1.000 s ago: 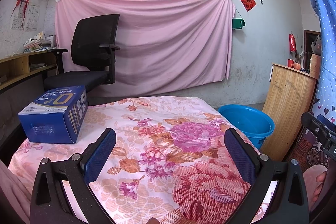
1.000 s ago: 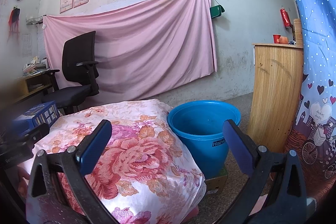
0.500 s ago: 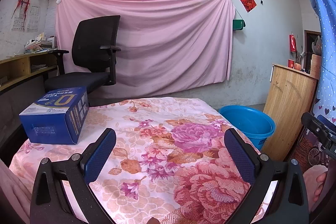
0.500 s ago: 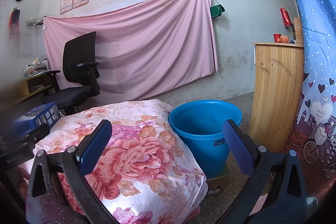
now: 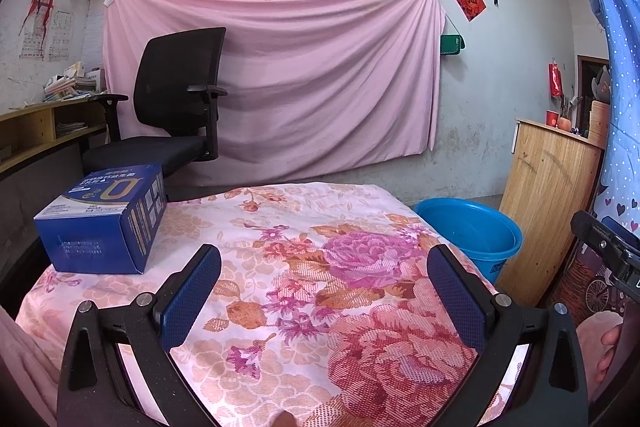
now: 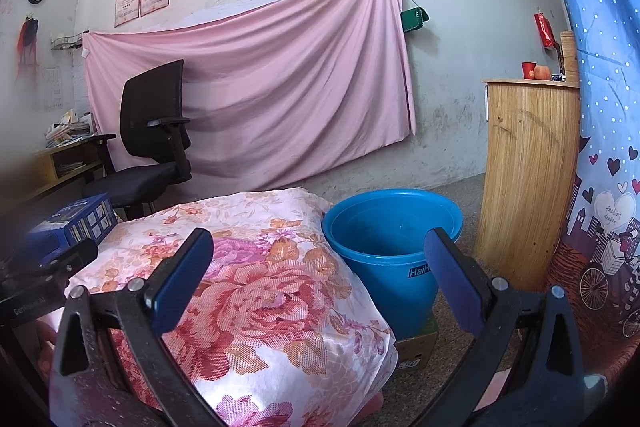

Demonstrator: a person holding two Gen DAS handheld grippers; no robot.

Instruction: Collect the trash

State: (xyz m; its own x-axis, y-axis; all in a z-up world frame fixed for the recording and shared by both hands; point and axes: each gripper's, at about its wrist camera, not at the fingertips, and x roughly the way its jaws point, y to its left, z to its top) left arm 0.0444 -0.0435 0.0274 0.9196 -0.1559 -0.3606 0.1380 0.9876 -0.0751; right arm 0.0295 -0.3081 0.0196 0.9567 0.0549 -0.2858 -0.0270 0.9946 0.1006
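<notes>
Both grippers, left (image 5: 324,291) and right (image 6: 318,277), hover jaws spread wide, empty, above the floral-covered desk (image 5: 280,227); blue box (image 5: 102,219) far left.

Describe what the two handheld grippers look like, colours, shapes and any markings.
Both match: the left gripper and right gripper each have black triangular frames with silver screws, carrying two long fingers faced with textured dark blue pads. The left gripper's black body, seen from the right wrist, bears small white lettering, too blurred to read. No cables or sleeves show.
</notes>
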